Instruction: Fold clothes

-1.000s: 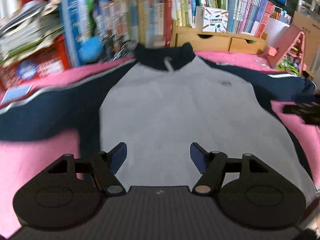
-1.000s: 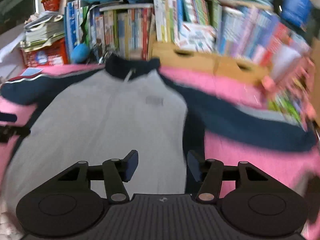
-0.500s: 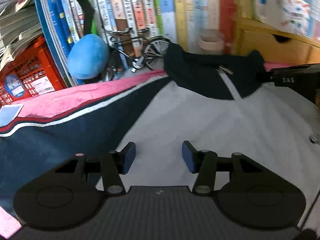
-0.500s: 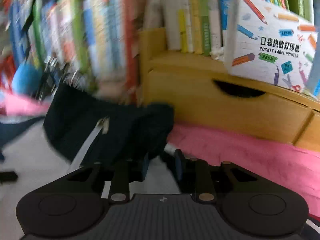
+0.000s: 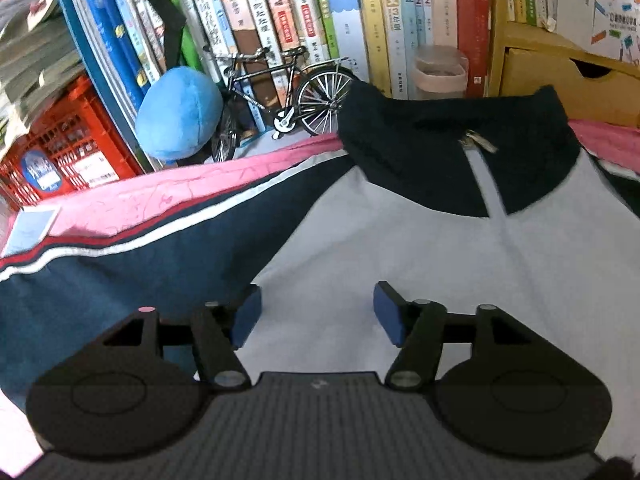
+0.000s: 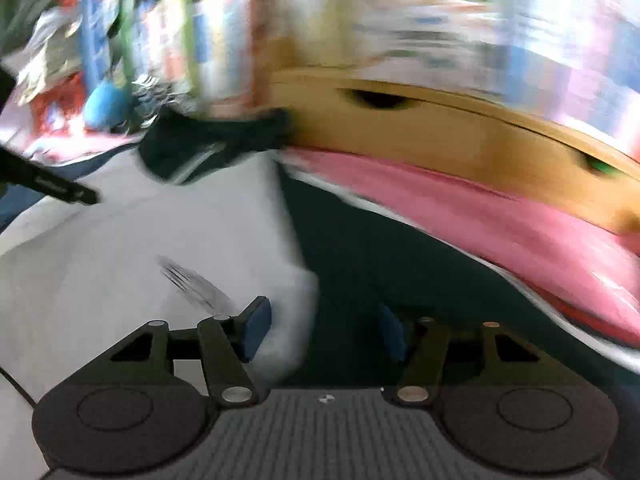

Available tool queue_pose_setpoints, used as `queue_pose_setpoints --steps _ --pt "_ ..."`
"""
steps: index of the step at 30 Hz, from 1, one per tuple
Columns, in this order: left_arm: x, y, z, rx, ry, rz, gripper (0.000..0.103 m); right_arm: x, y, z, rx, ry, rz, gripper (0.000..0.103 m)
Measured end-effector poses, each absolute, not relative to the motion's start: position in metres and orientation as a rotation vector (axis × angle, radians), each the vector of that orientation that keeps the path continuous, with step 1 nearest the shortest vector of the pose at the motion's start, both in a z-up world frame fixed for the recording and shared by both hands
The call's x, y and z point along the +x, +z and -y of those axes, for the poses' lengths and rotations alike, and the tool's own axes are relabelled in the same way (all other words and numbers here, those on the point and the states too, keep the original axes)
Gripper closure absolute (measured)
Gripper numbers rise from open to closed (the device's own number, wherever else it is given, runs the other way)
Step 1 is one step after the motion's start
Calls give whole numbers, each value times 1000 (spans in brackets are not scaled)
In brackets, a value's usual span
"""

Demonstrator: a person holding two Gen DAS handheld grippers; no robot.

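A grey jacket (image 5: 460,280) with a navy collar (image 5: 440,148) and navy sleeves lies spread flat on a pink cloth (image 5: 168,196). My left gripper (image 5: 316,314) hovers open over its left shoulder seam, nothing between the blue pads. The left sleeve (image 5: 120,264) with white and red stripes runs off to the left. In the blurred right wrist view, my right gripper (image 6: 324,334) is open above the seam between the grey body (image 6: 140,264) and the navy right sleeve (image 6: 400,264). The left gripper's black finger (image 6: 60,188) shows at the far left.
A row of books (image 5: 320,12) lines the back. A model bicycle (image 5: 280,100), a blue plush ball (image 5: 180,114) and a red crate (image 5: 60,148) stand behind the collar. Wooden drawers (image 5: 560,76) sit at the back right.
The right gripper has drawn back from the collar toward the right shoulder and opened wider; its view is motion-blurred. The left gripper opened a little and stays near the left shoulder.
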State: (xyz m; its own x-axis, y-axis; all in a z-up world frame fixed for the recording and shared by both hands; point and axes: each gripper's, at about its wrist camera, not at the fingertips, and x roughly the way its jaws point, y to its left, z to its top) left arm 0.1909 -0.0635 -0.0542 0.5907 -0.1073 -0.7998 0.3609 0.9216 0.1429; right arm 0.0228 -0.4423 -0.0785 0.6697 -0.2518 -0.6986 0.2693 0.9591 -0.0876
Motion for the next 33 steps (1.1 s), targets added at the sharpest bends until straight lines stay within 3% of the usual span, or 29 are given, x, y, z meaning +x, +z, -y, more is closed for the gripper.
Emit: queue_pose_setpoints --steps 5,7,11,14,16,19,21,25,28,30,33 --pt "194 -53 63 315 -265 -913 29 -48 -81 509 5 -419 -826 39" --pt "187 -47 72 334 -280 -919 40 -79 -86 559 23 -607 -852 39" --pt "164 -31 100 354 -364 -923 44 -116 -68 612 125 -833 -822 60" --pt "136 -21 131 319 -466 -942 44 -124 -54 600 144 -772 -773 49" --pt "119 -19 153 313 -539 -953 42 -118 -55 582 122 -657 -776 49" --pt "99 -21 181 343 -608 -962 38 -108 -80 585 119 -666 -842 49" --pt "88 -23 197 361 -646 -971 38 -111 -97 605 153 -738 -814 41" --pt "79 -16 202 350 -651 -1005 30 -100 -94 650 265 -839 -800 42" --pt "73 -9 203 339 -654 -1030 28 -101 -75 627 243 -823 -767 41" --pt "68 -1 201 338 -665 -1033 24 -102 -62 610 227 -811 -743 29" --pt "56 14 193 341 -687 -1029 24 -121 -43 573 270 -775 -691 23"
